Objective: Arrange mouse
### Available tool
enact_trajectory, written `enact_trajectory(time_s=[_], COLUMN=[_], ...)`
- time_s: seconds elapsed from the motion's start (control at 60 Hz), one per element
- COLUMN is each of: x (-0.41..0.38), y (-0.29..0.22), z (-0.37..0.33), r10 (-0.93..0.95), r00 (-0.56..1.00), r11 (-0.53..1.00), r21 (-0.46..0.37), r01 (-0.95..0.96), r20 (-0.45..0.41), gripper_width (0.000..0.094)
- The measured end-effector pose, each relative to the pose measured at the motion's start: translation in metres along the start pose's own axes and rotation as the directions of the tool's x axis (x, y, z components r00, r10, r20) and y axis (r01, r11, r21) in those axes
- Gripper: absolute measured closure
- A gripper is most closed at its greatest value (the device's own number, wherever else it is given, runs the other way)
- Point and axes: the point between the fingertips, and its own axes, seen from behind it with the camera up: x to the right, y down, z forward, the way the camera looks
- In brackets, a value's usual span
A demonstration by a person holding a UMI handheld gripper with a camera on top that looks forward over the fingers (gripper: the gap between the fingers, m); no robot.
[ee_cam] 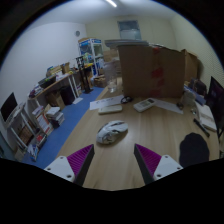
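Note:
A grey, mottled mouse (pixel 112 131) lies on the wooden table (pixel 150 128), just ahead of my fingers and a little to the left of the middle. My gripper (pixel 113 160) is open, its purple pads (pixel 78 158) spread wide with bare table between them. Nothing is held.
A white keyboard (pixel 106 104) lies beyond the mouse. A large cardboard box (pixel 150 68) stands at the far side. White papers or devices (pixel 152 104) lie to the right. A dark chair back (pixel 193 148) is at the near right. Shelves (pixel 88 55) and cluttered desks (pixel 55 85) stand left.

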Motion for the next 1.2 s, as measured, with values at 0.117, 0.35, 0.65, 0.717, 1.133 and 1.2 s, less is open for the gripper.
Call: enact_trajectory(time_s=[0.117,0.35,0.65,0.717,1.133,1.2], x=[-0.016,-0.016,-0.004,-0.007,0.002,0.033], y=[-0.003,-0.003,-0.028,-0.027,-0.108,-0.157], z=[0.048,0.127,0.163,0.163,0.095,0.047], r10=[0.018,0.033,0.045,0.046,0.051,0.025], r00=[1.000,0.988,0.962,0.961,0.988,0.989], r11=[1.000,0.998,0.999,0.999,0.998,0.989], r21=[-0.001,-0.052,0.022,0.031,0.032,0.148], r01=[-0.018,-0.041,-0.040,-0.039,-0.046,-0.004], r20=[-0.015,-0.151,-0.268,-0.274,-0.148,-0.145], gripper_width=[0.0098,0.0091,0.0295,0.0391,0.0532,0.0532])
